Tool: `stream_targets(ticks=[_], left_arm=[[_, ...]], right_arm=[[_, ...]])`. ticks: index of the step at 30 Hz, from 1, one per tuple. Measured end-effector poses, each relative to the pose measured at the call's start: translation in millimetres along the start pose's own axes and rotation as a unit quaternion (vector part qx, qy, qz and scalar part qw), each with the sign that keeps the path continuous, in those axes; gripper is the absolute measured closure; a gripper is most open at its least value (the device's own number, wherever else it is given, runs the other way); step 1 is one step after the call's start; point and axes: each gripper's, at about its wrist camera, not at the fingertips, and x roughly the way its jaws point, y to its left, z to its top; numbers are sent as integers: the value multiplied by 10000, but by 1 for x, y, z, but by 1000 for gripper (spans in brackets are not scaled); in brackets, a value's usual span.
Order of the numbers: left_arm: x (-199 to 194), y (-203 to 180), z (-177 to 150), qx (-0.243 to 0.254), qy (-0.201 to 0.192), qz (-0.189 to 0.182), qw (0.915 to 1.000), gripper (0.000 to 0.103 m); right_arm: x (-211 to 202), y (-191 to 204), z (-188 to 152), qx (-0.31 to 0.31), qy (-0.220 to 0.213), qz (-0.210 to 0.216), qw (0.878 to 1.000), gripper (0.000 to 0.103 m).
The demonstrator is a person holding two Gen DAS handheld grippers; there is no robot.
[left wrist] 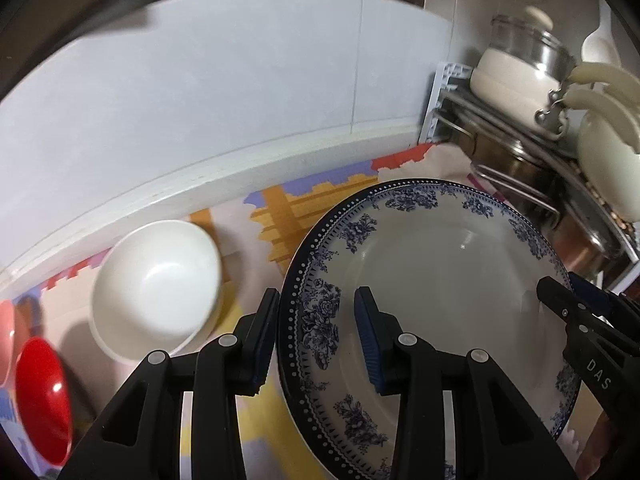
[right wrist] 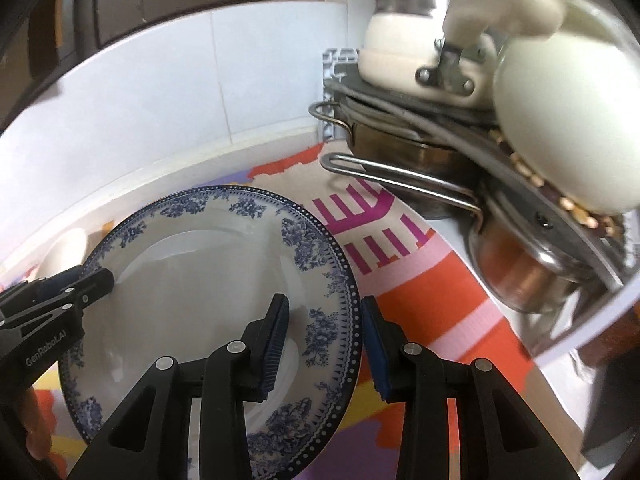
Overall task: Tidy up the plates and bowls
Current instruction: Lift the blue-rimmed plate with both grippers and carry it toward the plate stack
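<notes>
A blue-and-white floral plate [left wrist: 440, 272] lies on the patterned mat; it also shows in the right wrist view [right wrist: 192, 280]. My left gripper [left wrist: 316, 340] is open and straddles the plate's left rim, one finger outside and one over the plate. My right gripper [right wrist: 324, 340] is open and straddles the plate's right rim the same way. Each gripper shows in the other's view, the right one [left wrist: 560, 300] and the left one [right wrist: 92, 284]. A white bowl [left wrist: 156, 284] stands left of the plate. A red bowl [left wrist: 42, 400] lies at the far left.
A stack of steel and copper pots [right wrist: 520, 272] with cream cookware [right wrist: 560, 112] on a rack [left wrist: 500, 184] fills the right corner. A white tiled wall [left wrist: 200, 100] runs behind. A pink dish edge [left wrist: 6, 340] sits at the far left.
</notes>
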Motion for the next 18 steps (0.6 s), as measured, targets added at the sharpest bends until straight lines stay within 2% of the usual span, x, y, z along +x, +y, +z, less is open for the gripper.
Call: stream_targets(ticks=[7,18], left_arm=[[-41,15,-13,-49,-172,49,9998,65],[-105,57,-53,-416,-304,238,9984,65]], right_arm=[[-44,10,-16,3,-191,-4,9998,65],[-105,55,-42,-313,-444,113,9985,65]])
